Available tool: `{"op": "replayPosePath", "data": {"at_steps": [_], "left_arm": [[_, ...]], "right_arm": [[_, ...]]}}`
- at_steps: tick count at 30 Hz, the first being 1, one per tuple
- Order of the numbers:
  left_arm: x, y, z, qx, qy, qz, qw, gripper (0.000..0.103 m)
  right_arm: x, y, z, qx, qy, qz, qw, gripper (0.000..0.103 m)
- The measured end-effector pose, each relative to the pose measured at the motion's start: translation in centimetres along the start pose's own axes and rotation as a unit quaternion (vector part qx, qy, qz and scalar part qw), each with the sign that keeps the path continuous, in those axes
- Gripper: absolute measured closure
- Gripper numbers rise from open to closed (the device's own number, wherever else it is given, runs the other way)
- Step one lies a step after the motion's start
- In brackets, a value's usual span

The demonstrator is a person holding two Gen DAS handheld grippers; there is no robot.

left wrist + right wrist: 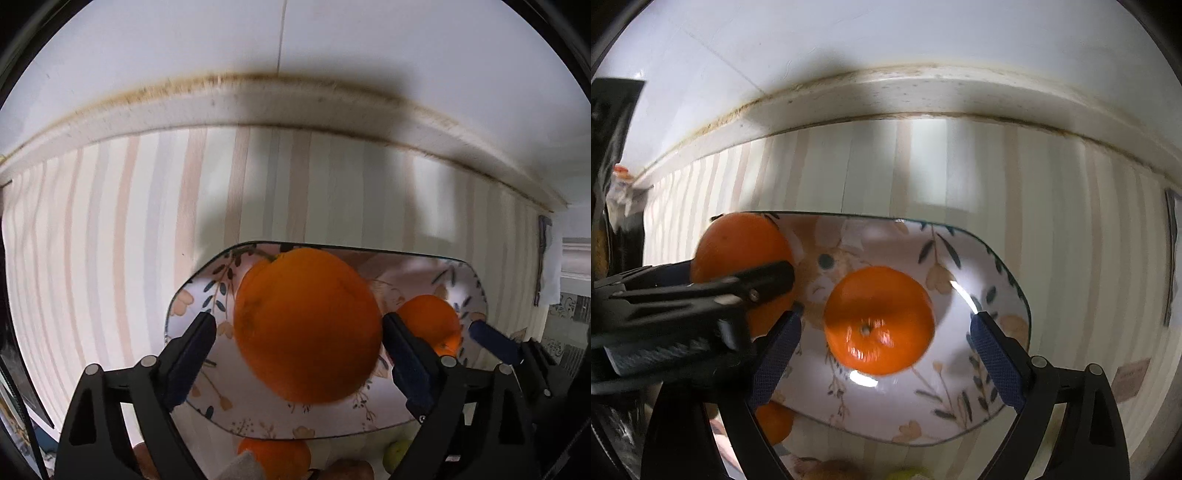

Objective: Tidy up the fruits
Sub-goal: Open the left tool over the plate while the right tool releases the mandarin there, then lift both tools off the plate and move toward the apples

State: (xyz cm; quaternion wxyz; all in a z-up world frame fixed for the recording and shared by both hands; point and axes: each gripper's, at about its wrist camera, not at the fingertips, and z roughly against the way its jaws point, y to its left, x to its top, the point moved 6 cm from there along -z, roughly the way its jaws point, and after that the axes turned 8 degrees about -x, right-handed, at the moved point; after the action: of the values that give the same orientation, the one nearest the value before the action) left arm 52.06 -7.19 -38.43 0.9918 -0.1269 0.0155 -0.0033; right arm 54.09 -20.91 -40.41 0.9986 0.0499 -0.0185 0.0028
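Note:
A floral plate (207, 295) (997, 273) lies on the striped cloth. In the left wrist view a large orange (306, 325) sits between the fingers of my left gripper (299, 328) over the plate; the jaws stand wide and do not clearly touch it. A second orange (430, 317) (879, 319) lies on the plate. My right gripper (886, 328) is open around that orange with gaps on both sides. In the right wrist view the left gripper's finger crosses the large orange (738, 243).
Another orange (277, 456) (774, 422) and a green fruit (397, 454) lie just in front of the plate. A white wall with a stained ledge (258, 107) runs behind the cloth. Dark objects (613, 155) stand at the far left.

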Motion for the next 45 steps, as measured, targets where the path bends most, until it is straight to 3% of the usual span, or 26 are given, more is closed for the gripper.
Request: {"op": "replayPosePath", "data": {"at_steps": [5, 12, 19, 26, 36, 41, 45], "left_arm": [[-2.2, 0.0, 3.3, 0.024, -0.045, -0.014, 0.9986, 0.012], [-5.4, 1.6, 7.7, 0.063, -0.107, -0.014, 0.9921, 0.012], [-9.6, 1.7, 13.0, 0.076, -0.163, -0.033, 0.9831, 0.012], [-13.8, 1.4, 17.7, 0.073, -0.21, -0.061, 0.9732, 0.012], [-18.9, 0.7, 21.9, 0.029, -0.246, -0.079, 0.9657, 0.012], [-19.2, 2.9, 22.8, 0.016, -0.265, -0.066, 0.9618, 0.012], [-18.4, 5.7, 21.7, 0.014, -0.258, -0.052, 0.9646, 0.01]], "right_arm": [[-1.7, -1.0, 1.8, 0.005, -0.001, -0.02, 1.0, 0.008], [-6.8, -0.5, 6.1, -0.014, -0.028, -0.024, 0.999, 0.008], [-11.6, 0.0, 11.4, -0.026, -0.079, -0.046, 0.995, 0.008], [-15.5, 2.0, 15.6, -0.043, -0.135, -0.055, 0.988, 0.008], [-20.8, 4.1, 21.6, -0.042, -0.199, -0.071, 0.976, 0.008], [-22.9, 4.7, 22.0, -0.013, -0.198, -0.09, 0.976, 0.008], [-23.8, 4.7, 18.3, 0.0, -0.158, -0.108, 0.982, 0.008]]}}
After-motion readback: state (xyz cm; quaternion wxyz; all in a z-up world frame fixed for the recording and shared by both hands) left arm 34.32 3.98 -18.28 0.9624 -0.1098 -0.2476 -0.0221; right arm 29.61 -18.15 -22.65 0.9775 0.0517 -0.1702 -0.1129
